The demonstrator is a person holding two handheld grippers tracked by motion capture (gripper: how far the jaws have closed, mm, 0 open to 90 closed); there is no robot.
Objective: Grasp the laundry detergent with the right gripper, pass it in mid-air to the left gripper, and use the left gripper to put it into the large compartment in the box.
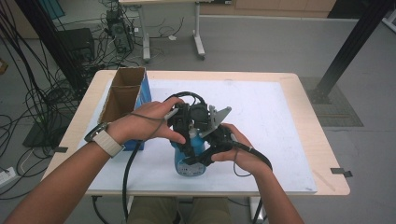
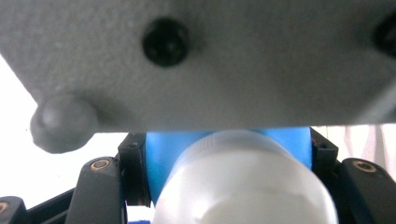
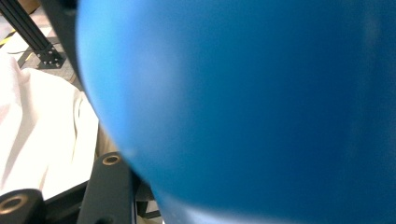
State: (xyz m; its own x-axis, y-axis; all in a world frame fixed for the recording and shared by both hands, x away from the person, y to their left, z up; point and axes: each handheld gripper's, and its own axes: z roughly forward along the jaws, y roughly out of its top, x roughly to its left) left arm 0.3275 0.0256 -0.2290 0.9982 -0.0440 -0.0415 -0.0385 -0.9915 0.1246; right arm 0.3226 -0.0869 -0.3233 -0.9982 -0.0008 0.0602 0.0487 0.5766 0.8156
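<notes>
Blue bottle (image 1: 189, 161) stands upright on the counter (image 1: 280, 140) near its 6 o'clock edge, both my hands crowded over it. My left claw (image 1: 187, 135) is clamped across the bottle's upper part, around the white cap (image 2: 243, 182): in the left gripper view the cap sits between the two black jaws with blue showing behind it. My right claw (image 1: 205, 156) is clamped on the blue body from the 3 o'clock side; in the right gripper view the blue wall fills most of the picture.

Risks, as I judge them:
- Two grips on one smooth, rounded bottle. If the hands pull or twist unevenly, the body could slip out of the right claw.
- If the cap loosens while the bottle tilts, contents could spill on the white sheet (fill level unknown).
- A dragged bottle could bump the cardboard box (image 1: 123, 100) at 10 o'clock.

Hard to make out:
- Jaw contact in the high view, buried under hands and cables.
- Grey plate (image 2: 210, 60) blocks the upper left gripper view.
- Bottle label unreadable.
</notes>
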